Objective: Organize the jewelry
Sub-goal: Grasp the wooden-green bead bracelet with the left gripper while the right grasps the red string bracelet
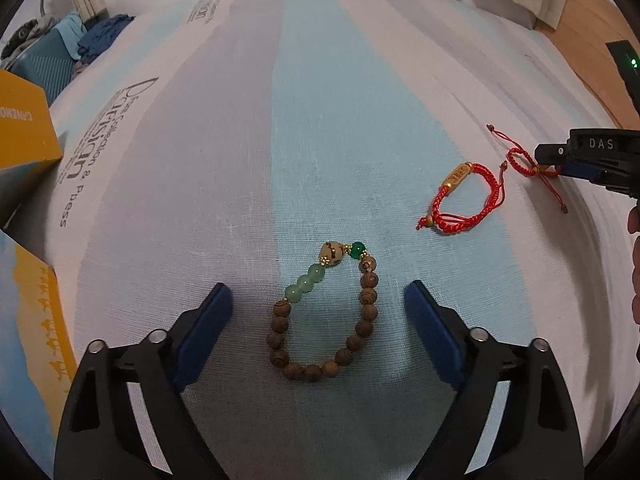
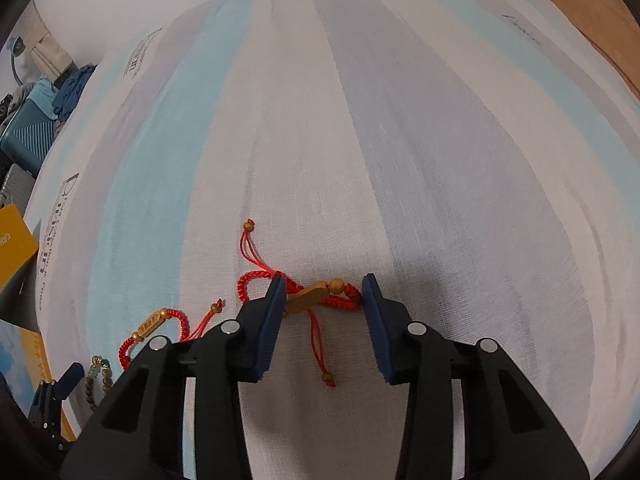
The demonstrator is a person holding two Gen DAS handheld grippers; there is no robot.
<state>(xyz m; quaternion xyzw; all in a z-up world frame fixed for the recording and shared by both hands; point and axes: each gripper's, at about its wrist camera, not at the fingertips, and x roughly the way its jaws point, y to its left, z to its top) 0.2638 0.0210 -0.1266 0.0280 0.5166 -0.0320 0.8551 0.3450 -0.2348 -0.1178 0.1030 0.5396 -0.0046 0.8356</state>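
Left wrist | left tongs (image 1: pixel 318 312) open around wooden-bead bracelet (image 1: pixel 324 312) | right tongs (image 2: pixel 324 296) open astride red cord bracelet (image 2: pixel 320 296)

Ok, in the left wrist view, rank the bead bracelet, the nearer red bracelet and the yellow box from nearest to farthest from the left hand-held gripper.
1. Bead bracelet: between the fingers of the left hand-held gripper.
2. Red bracelet: ahead, to the right.
3. Yellow box: far left edge.

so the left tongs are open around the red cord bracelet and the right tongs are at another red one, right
Not quite: the left tongs are open around the wooden bead bracelet, not a red one, as the left wrist view shows. The right tongs are indeed at a red cord bracelet.
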